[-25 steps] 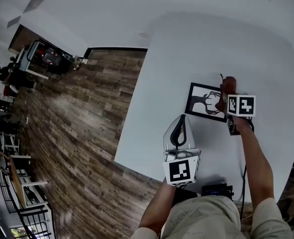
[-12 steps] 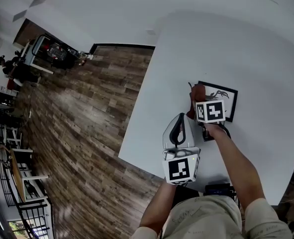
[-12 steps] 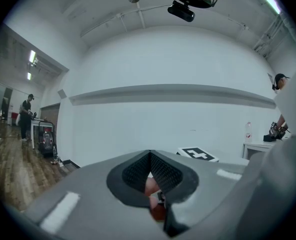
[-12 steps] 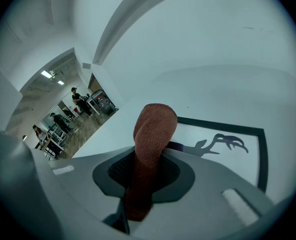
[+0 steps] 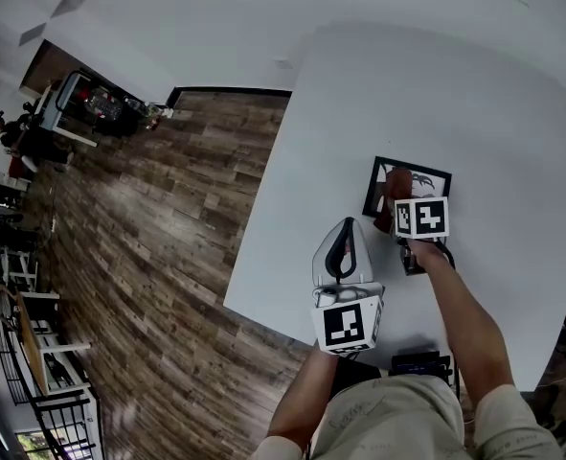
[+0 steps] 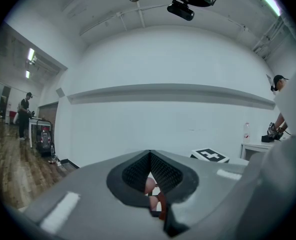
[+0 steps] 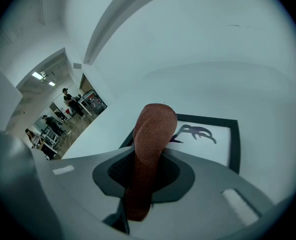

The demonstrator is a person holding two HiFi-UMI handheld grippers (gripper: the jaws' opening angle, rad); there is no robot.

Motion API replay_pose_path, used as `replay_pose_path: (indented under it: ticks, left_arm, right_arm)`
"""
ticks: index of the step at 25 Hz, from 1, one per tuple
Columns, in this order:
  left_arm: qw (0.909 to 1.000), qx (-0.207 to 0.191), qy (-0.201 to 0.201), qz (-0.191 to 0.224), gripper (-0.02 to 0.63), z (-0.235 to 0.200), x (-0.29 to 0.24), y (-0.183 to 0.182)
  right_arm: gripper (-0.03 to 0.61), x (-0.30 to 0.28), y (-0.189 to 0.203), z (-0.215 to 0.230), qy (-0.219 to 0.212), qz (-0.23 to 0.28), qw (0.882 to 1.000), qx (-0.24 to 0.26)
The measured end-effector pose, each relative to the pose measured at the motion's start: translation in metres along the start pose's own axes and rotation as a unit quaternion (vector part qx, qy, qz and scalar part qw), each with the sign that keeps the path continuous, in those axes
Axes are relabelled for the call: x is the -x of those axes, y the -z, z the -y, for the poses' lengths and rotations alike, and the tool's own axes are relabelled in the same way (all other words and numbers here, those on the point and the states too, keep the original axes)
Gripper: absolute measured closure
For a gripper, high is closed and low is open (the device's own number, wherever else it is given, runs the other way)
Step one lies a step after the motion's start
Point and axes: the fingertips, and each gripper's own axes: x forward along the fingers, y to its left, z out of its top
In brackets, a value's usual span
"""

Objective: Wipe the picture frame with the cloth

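Right gripper (image 7: pixel 148 161): jaws clamped on a rust-brown cloth (image 7: pixel 155 126), which stands out past the jaw tips as a thick folded roll. Its free end is over the near left part of the picture frame (image 7: pixel 208 118); contact with the picture cannot be told. The frame, black-edged with a dark branching figure on white, lies flat on the white desk (image 5: pixel 474 113) just ahead of these jaws. Left gripper (image 6: pixel 150 156): jaws together at the tips, nothing between them, held above the desk, the frame ahead and to their right.
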Motion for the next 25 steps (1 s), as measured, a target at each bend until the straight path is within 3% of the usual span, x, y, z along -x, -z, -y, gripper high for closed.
replay_pose_path:
  ticks: [15,25]
  left_arm:
    - [0.9998,0.002,0.021,0.000,0.613,0.024,-0.004,-0.001]
    - [0.9997,0.000,0.025,0.007,0.613,0.029,-0.001,-0.003]
  right_arm:
    - [0.480,0.071,0.026,0.101,0.092,0.008,0.996,-0.012]
    - [0.480,0.077,0.033,0.113,0.099,0.012,0.995,-0.024]
